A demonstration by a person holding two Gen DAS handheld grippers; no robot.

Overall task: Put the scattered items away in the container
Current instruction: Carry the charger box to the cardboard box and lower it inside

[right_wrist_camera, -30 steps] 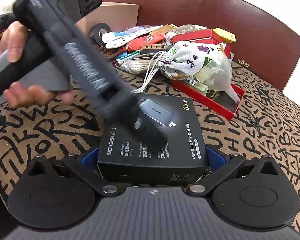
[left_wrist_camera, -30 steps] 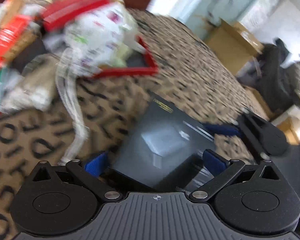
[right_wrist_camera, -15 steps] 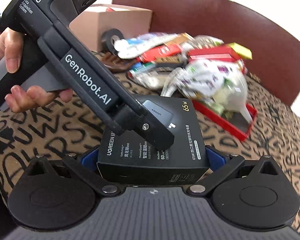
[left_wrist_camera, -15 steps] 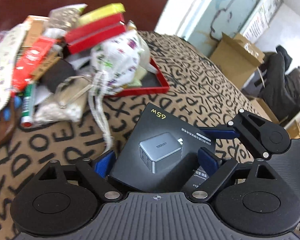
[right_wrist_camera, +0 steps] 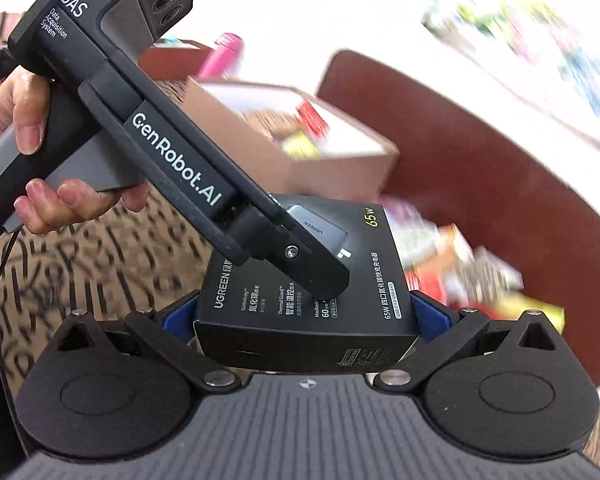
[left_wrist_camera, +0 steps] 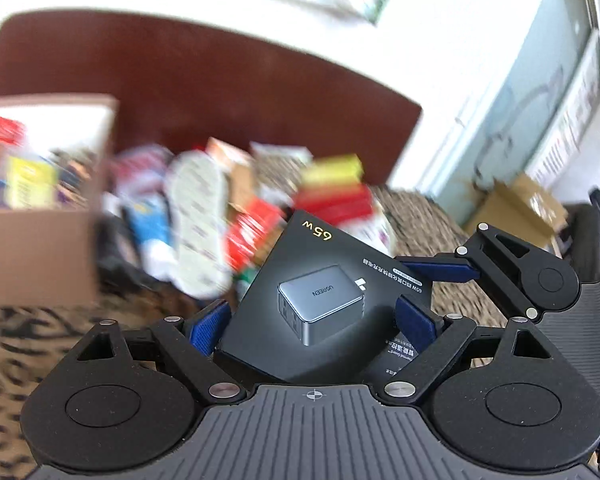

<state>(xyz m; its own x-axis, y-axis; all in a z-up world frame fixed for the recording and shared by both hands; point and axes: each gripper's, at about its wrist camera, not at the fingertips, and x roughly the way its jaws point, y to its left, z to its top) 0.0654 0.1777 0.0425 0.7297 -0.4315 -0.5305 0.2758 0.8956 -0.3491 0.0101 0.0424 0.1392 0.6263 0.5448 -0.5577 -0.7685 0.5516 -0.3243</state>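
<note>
- While both of your grippers hold the black UGREEN charger box, the largest risk is the two pulling against each other: if one hand turns or lifts faster, the smooth carton could twist out of one pair of blue pads.
- You have the cardboard box, the container, beyond the load in the right wrist view and at the far left in the left wrist view; it already looks well filled, so I judge the flat carton may ride on top of the contents or catch the near wall.
- Between you and that container lies the pile of scattered packets on the patterned counter; a low carry could drag through it and knock things further off.
- Your right gripper has its jaws pinching the short sides of the charger box near its closest end; the left gripper has its jaws pressed on opposite edges at a skewed angle, so that grip looks the weaker one.
- From the right wrist view alone you see your left hand on its handle and that gripper's finger lying across the printed lid.
- From the left wrist view alone you see the right gripper's finger linkage at the carton's far corner.
- Both views are blurred with motion, so small items cannot be named.
</note>
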